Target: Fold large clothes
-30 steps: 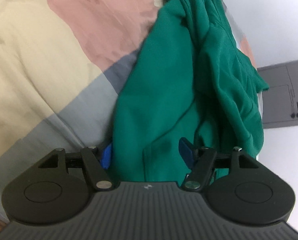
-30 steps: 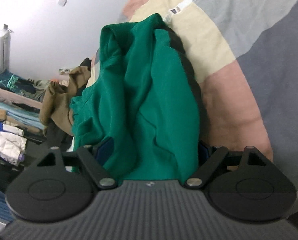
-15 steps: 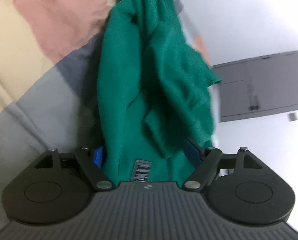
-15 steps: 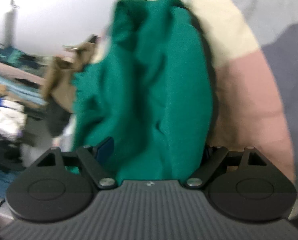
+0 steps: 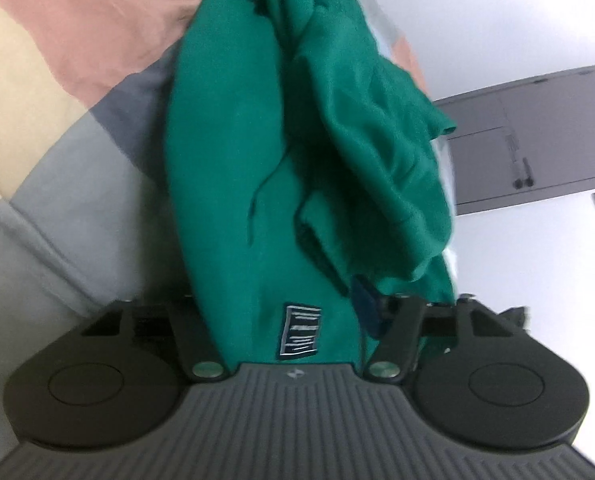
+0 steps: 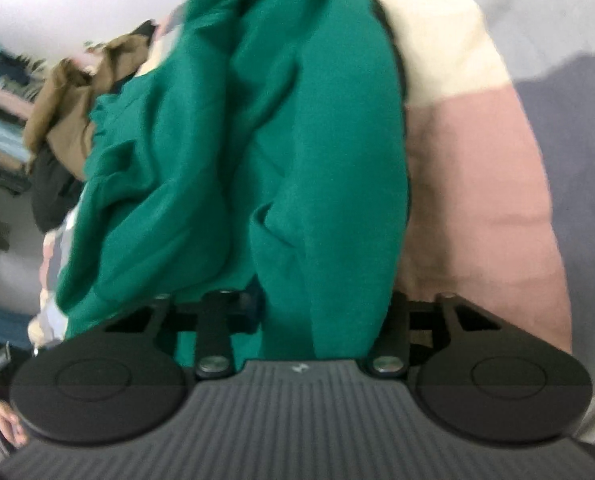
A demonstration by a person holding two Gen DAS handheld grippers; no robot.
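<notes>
A large green garment [image 5: 257,152] hangs bunched between my two grippers above a bed cover. My left gripper [image 5: 285,308] is shut on one edge of it, beside a small dark sewn label [image 5: 300,332]; only one blue pad [image 5: 367,304] shows, the other is hidden by cloth. My right gripper [image 6: 321,312] is shut on another part of the green garment [image 6: 297,140], whose folds cover both its pads. The cloth is lifted and stretched lengthwise away from both cameras.
The bed cover [image 5: 57,80] has pink, cream and grey patches, and also shows in the right wrist view [image 6: 477,160]. A grey door [image 5: 537,136] stands in a white wall. A brown garment [image 6: 69,108] and piled clothes lie at the right view's left.
Both grippers rose and drew the garment up, so it hangs longer and tighter. The label came into the left view. The right gripper's jaws have closed in further on the cloth.
</notes>
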